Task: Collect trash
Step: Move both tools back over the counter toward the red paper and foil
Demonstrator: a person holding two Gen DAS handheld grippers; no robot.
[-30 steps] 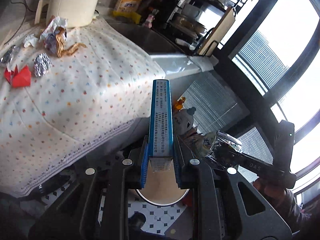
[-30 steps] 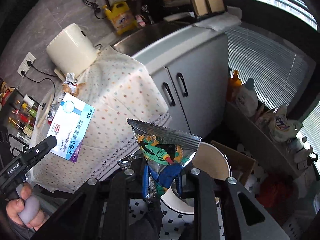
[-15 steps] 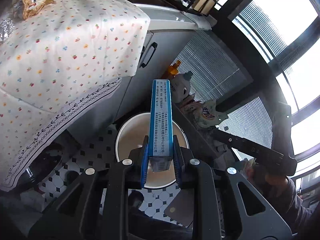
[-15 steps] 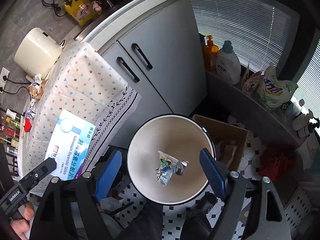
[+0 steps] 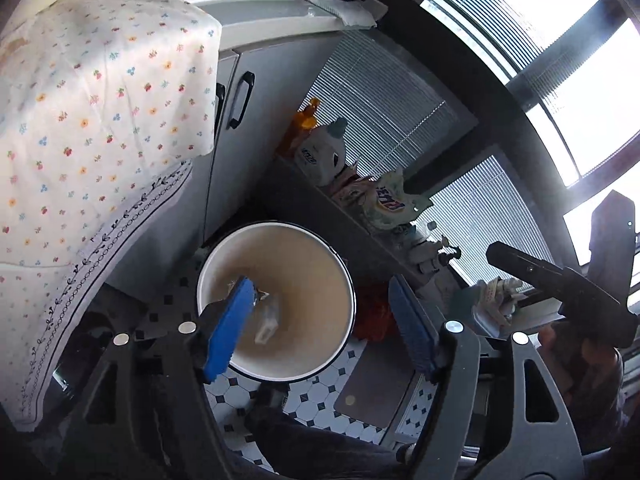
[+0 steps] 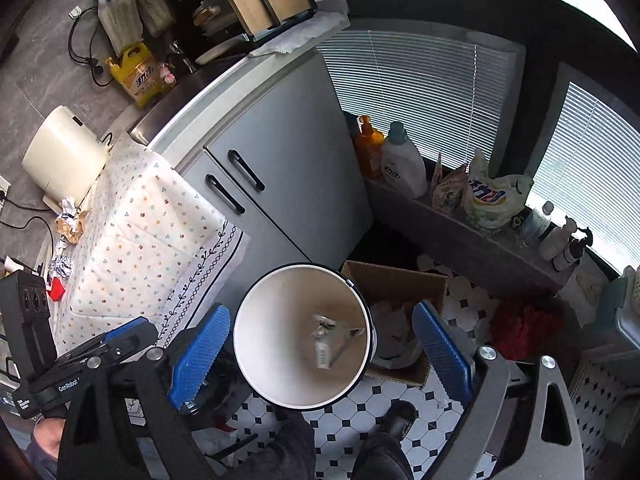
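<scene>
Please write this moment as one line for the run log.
left gripper: open, empty | right gripper: open, empty | bin: box, snack wrapper inside | table: trash remains

Daylight pours through the windows (image 5: 576, 92), blown out to white glare; strong fisheye bending darkens the corners, and the box (image 5: 267, 322) inside the bin (image 5: 348, 280) looks motion-blurred

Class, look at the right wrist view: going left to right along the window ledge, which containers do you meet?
Orange bottle → white detergent bottle → small pouch → detergent bag → small pump bottles.
</scene>
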